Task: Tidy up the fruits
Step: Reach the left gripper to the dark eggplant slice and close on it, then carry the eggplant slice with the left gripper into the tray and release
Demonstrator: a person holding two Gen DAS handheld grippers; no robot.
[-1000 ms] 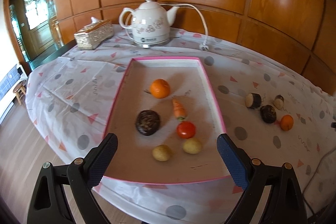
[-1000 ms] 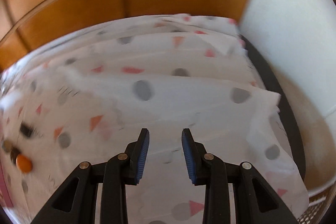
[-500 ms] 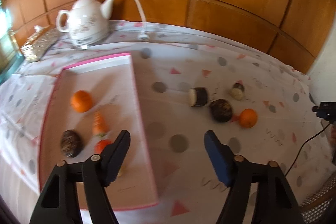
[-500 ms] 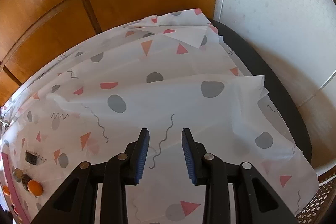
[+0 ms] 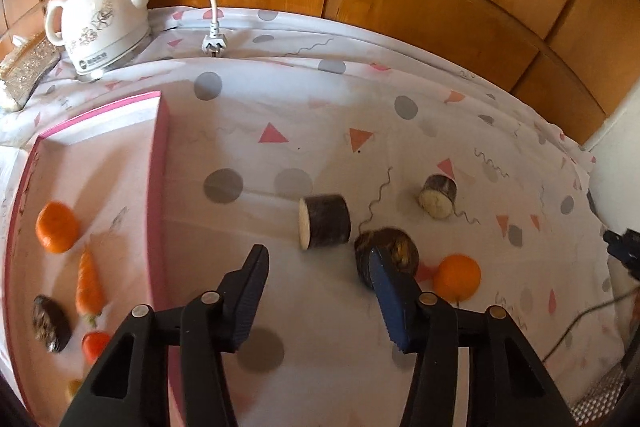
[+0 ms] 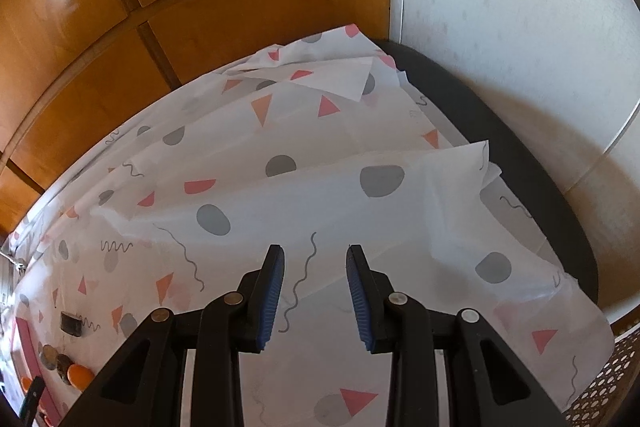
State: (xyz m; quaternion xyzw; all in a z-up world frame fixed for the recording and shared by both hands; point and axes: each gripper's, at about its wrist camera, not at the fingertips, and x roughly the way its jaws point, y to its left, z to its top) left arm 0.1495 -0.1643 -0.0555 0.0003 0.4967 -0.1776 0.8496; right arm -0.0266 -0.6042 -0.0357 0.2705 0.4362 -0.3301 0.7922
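Observation:
My left gripper (image 5: 316,251) hovers over the cloth just right of the pink tray (image 5: 160,187), its jaws closing with nothing between them. A dark cut cylinder (image 5: 324,221) lies just beyond the fingertips. A dark round fruit (image 5: 394,247) is partly hidden behind the right finger, with an orange (image 5: 457,277) beside it and a smaller cut piece (image 5: 438,195) farther back. The tray holds an orange (image 5: 57,227), a carrot (image 5: 89,283), a dark fruit (image 5: 50,323) and a tomato (image 5: 95,345). My right gripper (image 6: 315,247) hangs over bare cloth, jaws narrowly apart and empty.
A white kettle (image 5: 98,27) with its loose plug (image 5: 215,45) and a tissue box (image 5: 24,71) stand at the back left by the wood-panelled wall. The right wrist view shows the folded cloth corner (image 6: 480,163), the dark table edge (image 6: 532,167) and a white wall.
The left gripper swung right, from over the tray to the loose fruits on the cloth, and its jaws narrowed. The right gripper rolled a little; its jaws kept the same gap.

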